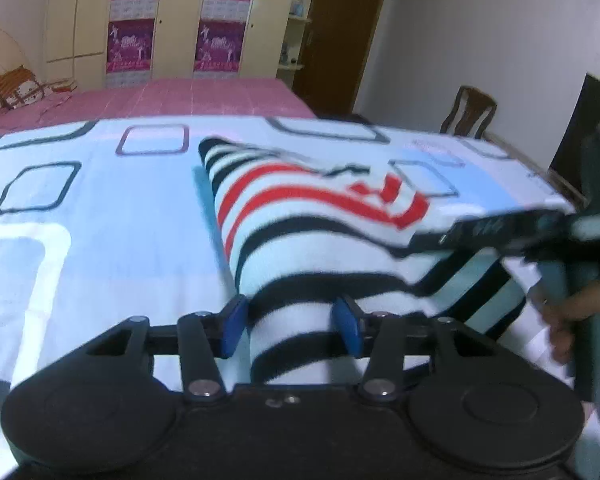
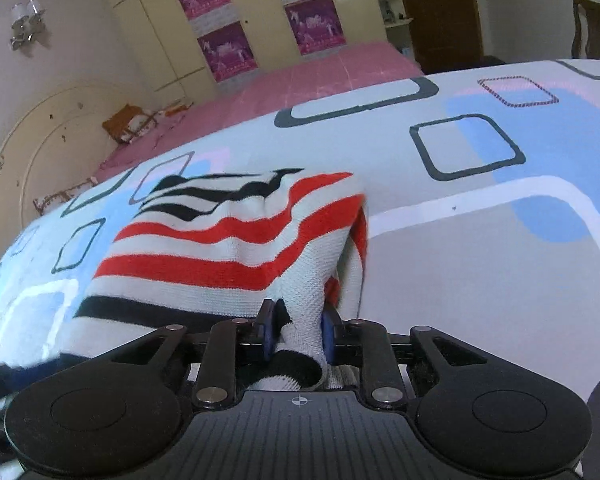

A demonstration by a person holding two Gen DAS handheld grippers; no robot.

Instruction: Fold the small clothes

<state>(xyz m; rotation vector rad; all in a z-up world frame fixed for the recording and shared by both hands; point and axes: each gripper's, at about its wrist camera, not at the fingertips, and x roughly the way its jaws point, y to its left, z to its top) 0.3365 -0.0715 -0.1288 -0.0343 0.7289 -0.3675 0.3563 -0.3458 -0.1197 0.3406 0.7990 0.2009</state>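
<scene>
A small knit garment (image 1: 300, 216) with red, black and white stripes lies partly folded on a pale blue patterned sheet (image 1: 100, 240). My left gripper (image 1: 291, 328) straddles the garment's near black-striped end. The blue pads stand apart with the cloth loose between them. In the right wrist view the garment (image 2: 220, 248) is bunched and lifted at its near corner, where my right gripper (image 2: 298, 330) is shut on a pinch of cloth. The right tool's black fingers (image 1: 500, 226) reach over the garment's right side, with a hand (image 1: 572, 312) on the grip.
The sheet (image 2: 460, 280) covers a wide bed. A pink cover (image 1: 200, 96) with an orange pillow (image 1: 18, 86) lies beyond it. A cream wardrobe (image 1: 180, 20) with purple posters lines the back wall. A wooden chair (image 1: 470, 112) stands by the right edge.
</scene>
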